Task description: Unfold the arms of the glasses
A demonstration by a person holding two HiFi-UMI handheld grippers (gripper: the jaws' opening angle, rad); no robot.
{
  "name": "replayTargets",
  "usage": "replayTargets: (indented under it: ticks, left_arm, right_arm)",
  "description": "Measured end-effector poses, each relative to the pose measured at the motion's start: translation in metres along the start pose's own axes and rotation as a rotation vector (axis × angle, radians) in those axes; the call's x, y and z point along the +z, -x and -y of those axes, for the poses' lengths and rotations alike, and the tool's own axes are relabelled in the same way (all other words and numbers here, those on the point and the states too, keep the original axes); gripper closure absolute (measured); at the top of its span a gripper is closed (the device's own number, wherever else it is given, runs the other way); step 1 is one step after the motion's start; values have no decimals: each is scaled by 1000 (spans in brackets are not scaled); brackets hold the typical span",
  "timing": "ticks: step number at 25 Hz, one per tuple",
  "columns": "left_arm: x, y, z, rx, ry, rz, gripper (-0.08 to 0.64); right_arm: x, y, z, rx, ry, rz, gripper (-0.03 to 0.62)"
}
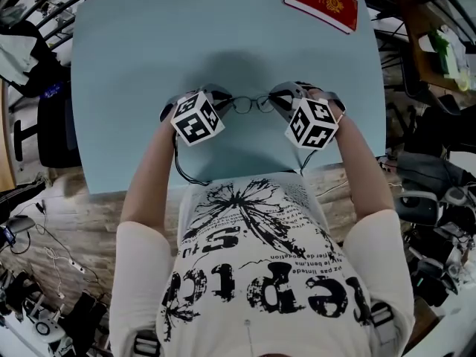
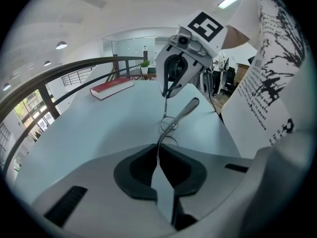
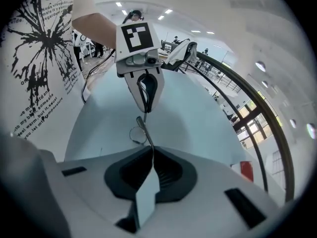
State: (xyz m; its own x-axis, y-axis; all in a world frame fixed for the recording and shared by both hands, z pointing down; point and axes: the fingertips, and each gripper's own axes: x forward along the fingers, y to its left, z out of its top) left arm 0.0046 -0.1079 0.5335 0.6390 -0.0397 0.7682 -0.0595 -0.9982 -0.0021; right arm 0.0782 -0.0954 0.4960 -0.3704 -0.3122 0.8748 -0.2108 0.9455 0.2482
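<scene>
While my left tongs point(image 2: 157, 158) and right tongs point(image 3: 150, 155) each pinch the glasses point(image 1: 251, 104) over the desk point(image 1: 186, 36), I judge the unfolding underway; next, swing one arm gently outward.

glasses point(image 1: 249, 104) — between left gripper point(image 1: 224, 102), right gripper point(image 1: 276, 101) | book point(image 1: 321, 2) — behind, right

Seen from above, the glasses point(image 1: 251, 104) lose both ends — probably hinges too — under the left gripper point(image 1: 225, 100) and right gripper point(image 1: 274, 99).

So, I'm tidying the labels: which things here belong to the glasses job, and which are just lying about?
In the job: glasses; left gripper and right gripper, each shut on one end.
Lying about: red book, on the table, far corner.
</scene>
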Motion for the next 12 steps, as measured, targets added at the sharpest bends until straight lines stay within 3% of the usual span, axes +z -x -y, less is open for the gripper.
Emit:
replayTargets:
  ticks: [12]
  left_arm:
    - [2,0,-16,68,48,-1,531]
  right_arm:
    - [-37,15,9,-14,-72,39,566]
